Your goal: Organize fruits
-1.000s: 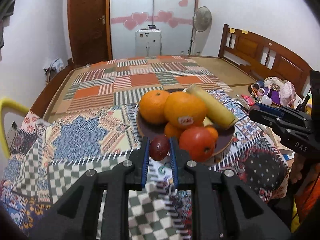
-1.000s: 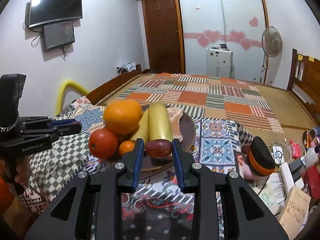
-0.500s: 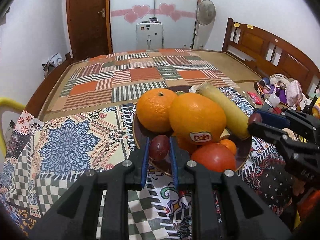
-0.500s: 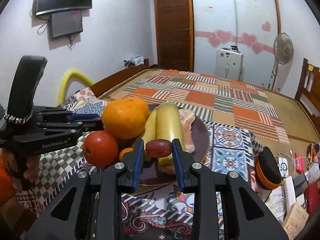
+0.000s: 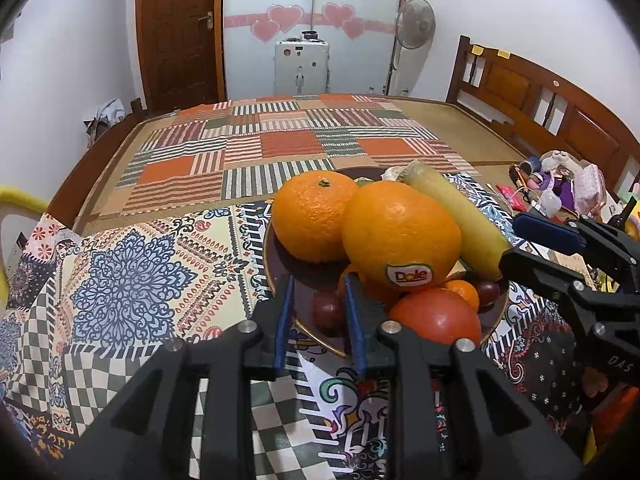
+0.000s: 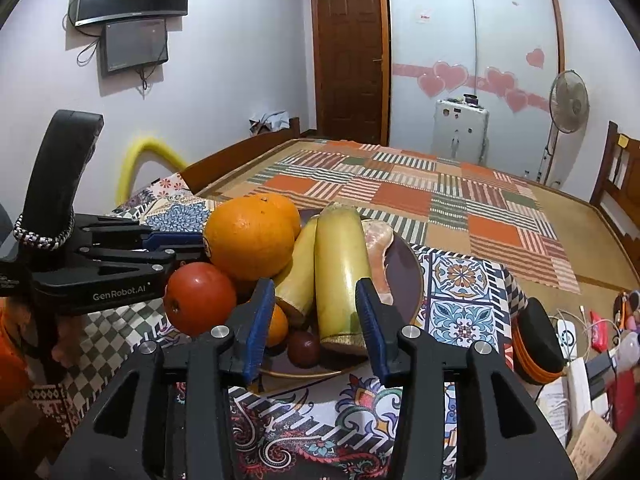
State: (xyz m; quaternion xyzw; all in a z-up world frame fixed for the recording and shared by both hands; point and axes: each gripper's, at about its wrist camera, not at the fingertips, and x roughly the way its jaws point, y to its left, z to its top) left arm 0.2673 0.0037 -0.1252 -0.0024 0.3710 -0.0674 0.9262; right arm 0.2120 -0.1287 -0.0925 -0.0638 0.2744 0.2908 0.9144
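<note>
Opening at this moment, both sets of jaws have let go of the small dark red fruits pinched a second ago: the left gripper [image 5: 319, 322] straddles one date [image 5: 327, 309] now lying on the plate [image 5: 280, 280] at its 7 o'clock edge, the right gripper [image 6: 316, 324] another [image 6: 304, 347] at 6 o'clock, pads clear; two more fruits are thus judged delivered. A patterned tablecloth [image 5: 132, 280] covers the table, with a bed [image 5: 280, 140] and door [image 5: 180, 32] at 12 o'clock

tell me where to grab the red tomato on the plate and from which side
Grip the tomato across its round middle, coming from the plate's open near-left edge. It sits on the outside of the pile, its outer side bare, while the big orange crowds it from behind and above, so a top approach looks cramped.
</note>
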